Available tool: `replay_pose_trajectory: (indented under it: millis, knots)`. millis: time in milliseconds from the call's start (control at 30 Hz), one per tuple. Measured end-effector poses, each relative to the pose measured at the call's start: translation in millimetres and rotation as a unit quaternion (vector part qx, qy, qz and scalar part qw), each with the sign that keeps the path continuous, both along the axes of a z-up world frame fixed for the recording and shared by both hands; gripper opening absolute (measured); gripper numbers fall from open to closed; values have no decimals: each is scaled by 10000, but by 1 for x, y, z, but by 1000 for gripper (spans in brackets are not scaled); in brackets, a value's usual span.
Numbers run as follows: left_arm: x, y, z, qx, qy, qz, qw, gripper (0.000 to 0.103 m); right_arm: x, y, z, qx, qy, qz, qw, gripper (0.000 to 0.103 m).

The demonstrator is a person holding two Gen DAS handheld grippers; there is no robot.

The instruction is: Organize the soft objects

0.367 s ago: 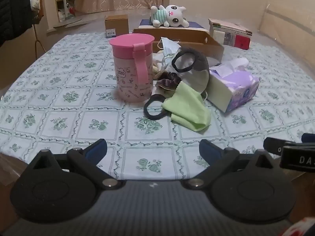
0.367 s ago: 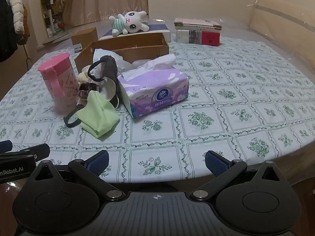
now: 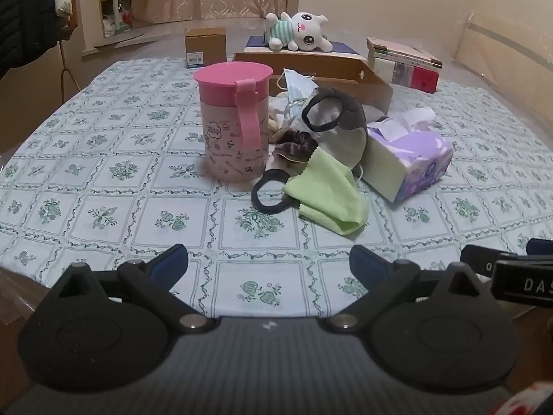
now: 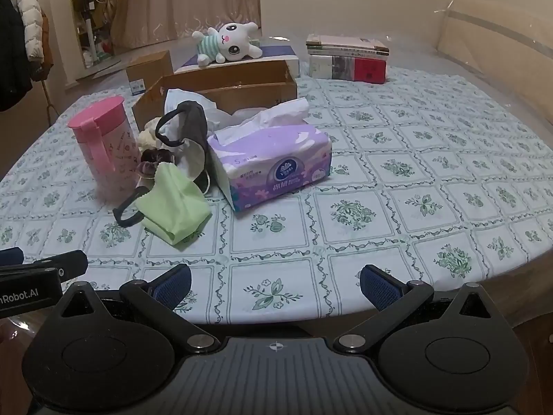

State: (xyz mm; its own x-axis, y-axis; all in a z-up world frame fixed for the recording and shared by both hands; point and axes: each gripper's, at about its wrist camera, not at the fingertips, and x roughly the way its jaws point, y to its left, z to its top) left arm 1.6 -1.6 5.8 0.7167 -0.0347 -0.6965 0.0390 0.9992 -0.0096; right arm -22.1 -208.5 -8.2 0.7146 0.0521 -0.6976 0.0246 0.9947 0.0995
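Both tools hung over the near edge of the worktop point(image 4: 397, 131), side by side. The left tool point(image 3: 269, 259) was released, its blue pads wide apart with nothing between them. The right tool point(image 4: 275, 282) was likewise spread and held nothing. Each showed at the edge of the other's view.

Farther in, on the patterned cloth, lay the pile of soft things. Nearest was a green cloth point(image 3: 326, 195), crumpled, lying partly over a dark band point(image 3: 268, 193) that looped flat on the worktop. Just behind the cloth sat a dark scrunchie point(image 3: 293, 147). Above it a grey mask point(image 3: 349, 128) leaned against the tissue pack point(image 4: 273, 166), one ear loop standing up in a ring. The tissue pack lay to the right of the pile, a sheet sticking out of its top. To the left of the pile stood a pink cup point(image 3: 236, 124), upright and lidded, touching or nearly touching the scrunchie.

Behind the pile was an open cardboard box point(image 4: 221, 86). Beyond it a plush toy point(image 4: 226, 46) lay on its side on a flat blue-topped box. A small carton point(image 3: 205, 46) stood far left, and a stack of books point(image 4: 347, 57) far right.
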Motion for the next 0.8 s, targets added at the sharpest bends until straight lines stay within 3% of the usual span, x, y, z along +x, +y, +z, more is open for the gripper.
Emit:
replay_pose_trajectory:
  millis: [800]
  knots:
    - [-2,1,-2,-89,-5,-29,10000,99,1,2,1,4,-56,17,10000,103]
